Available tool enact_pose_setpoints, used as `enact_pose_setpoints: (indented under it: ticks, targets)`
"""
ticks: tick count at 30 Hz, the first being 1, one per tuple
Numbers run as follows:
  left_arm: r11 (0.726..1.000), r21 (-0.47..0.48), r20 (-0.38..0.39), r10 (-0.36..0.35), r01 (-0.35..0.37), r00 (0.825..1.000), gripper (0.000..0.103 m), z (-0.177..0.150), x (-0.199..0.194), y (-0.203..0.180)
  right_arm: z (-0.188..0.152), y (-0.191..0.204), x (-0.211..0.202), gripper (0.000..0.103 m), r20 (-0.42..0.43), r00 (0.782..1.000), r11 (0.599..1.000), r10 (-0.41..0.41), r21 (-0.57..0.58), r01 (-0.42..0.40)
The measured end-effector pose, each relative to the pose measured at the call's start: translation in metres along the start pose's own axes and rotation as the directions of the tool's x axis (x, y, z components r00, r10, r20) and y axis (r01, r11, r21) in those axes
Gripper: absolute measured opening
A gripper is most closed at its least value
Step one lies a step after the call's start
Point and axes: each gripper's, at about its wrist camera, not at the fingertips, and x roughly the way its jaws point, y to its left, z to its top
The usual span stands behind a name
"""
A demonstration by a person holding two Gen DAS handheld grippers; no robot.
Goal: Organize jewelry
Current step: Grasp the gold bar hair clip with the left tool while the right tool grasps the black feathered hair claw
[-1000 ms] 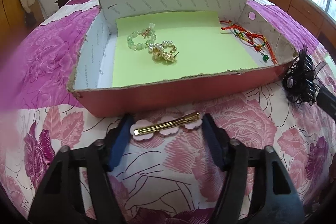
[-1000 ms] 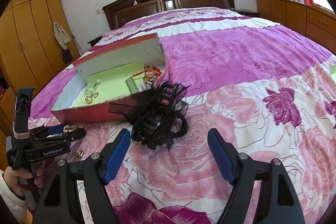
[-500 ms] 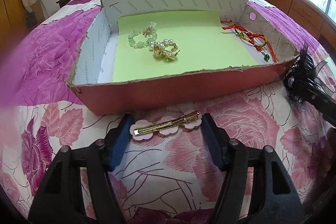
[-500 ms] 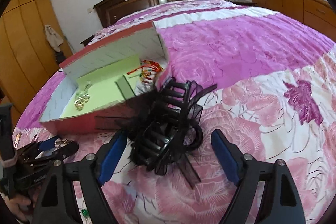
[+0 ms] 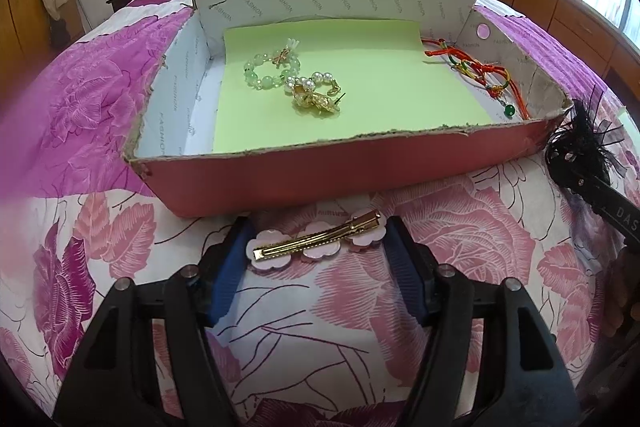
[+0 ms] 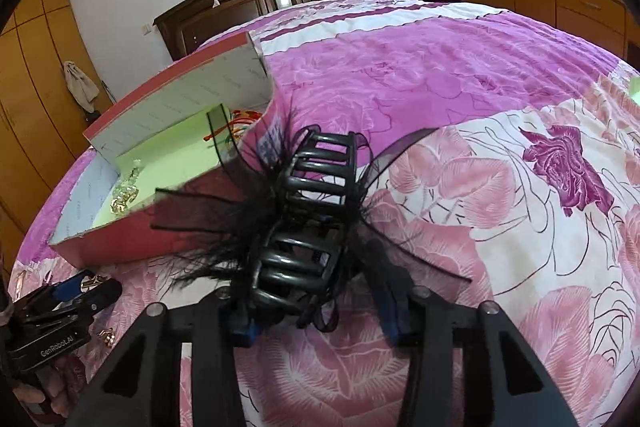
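While my left gripper (image 5: 316, 263) waits, jaws wide around the gold clip (image 5: 316, 241) on the bed, my right gripper (image 6: 316, 311) has just been closing onto the black claw (image 6: 308, 223) — gripped beside the box (image 6: 132, 247), ready to lift in.

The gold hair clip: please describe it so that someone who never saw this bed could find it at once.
Find the red box on the flowered bedspread. Just outside its near wall, on the bedspread, lies the hair clip, between the left gripper's blue fingers. It is a flat gold bar on pale pink flowers, unlike the beaded bracelets inside the box.
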Motion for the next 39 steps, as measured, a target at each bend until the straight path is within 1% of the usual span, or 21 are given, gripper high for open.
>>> enact_pose_setpoints:
  ticks: [9,24,33,39]
  targets:
    - [1.0,0.004,0.024,0.016,-0.017,1.0,0.059,-0.008,-0.015,-0.004,-0.003,0.0,-0.011,0.047,0.005,1.0,1.0,-0.001,-0.014,0.001]
    - [0.999,-0.03,0.073,-0.01,0.013,0.997,0.059,-0.009,-0.041,-0.003,-0.019,0.0,-0.041,0.047,0.003,1.0,0.998,0.004,-0.06,-0.004]
    - [0.999,-0.039,0.125,-0.019,0.024,0.992,0.059,-0.005,-0.059,-0.006,-0.02,0.012,-0.055,0.047,0.027,0.999,0.994,0.033,-0.105,-0.03]
    - [0.999,-0.047,0.164,-0.02,0.028,0.986,0.059,-0.003,-0.069,-0.006,-0.017,0.021,-0.066,0.047,0.069,0.997,0.99,0.046,-0.139,-0.036]
